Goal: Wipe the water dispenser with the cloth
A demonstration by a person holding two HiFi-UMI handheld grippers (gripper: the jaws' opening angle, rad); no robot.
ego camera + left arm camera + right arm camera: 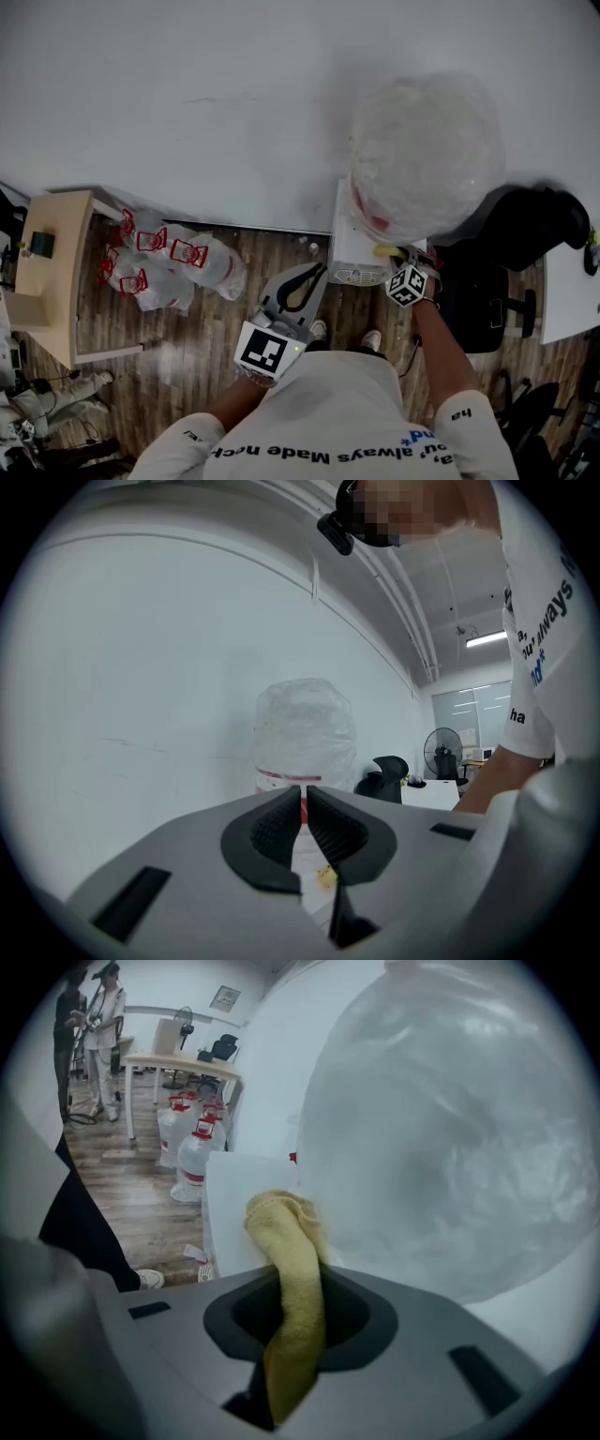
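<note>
Seen from above, a person stands on a wooden floor point(187, 347) facing a white wall point(234, 94). At the far left a pale table point(58, 234) stands against the wall, and just to its right a cluster of plastic-wrapped water jugs point(169, 262) sits on the floor. Next come the left tongs point(305, 281), held low in front of the person and aimed toward the wall. Their jaws are drawn together to a thin slit and hold nothing. To their right the water dispenser point(356, 248), a white box, stands on the floor against the wall. On top of it is a big bottle point(422, 150) shrouded in clear plastic. The right tongs point(405, 272) are at the dispenser's near right top corner, clamped on a yellow cloth point(386, 251). The cloth runs lengthwise along the jaws, and its bunched free end sticks out forward. In the right gripper view that end lies against or just short of the dispenser's upper edge, below the bottle; contact cannot be confirmed. The dispenser lies straight ahead of the cloth and slightly to its left, so the right hand is clearly the nearer one. A wipe would likely mean pressing the cloth forward onto the white body. A black office chair point(511, 244) stands at the far right.
</note>
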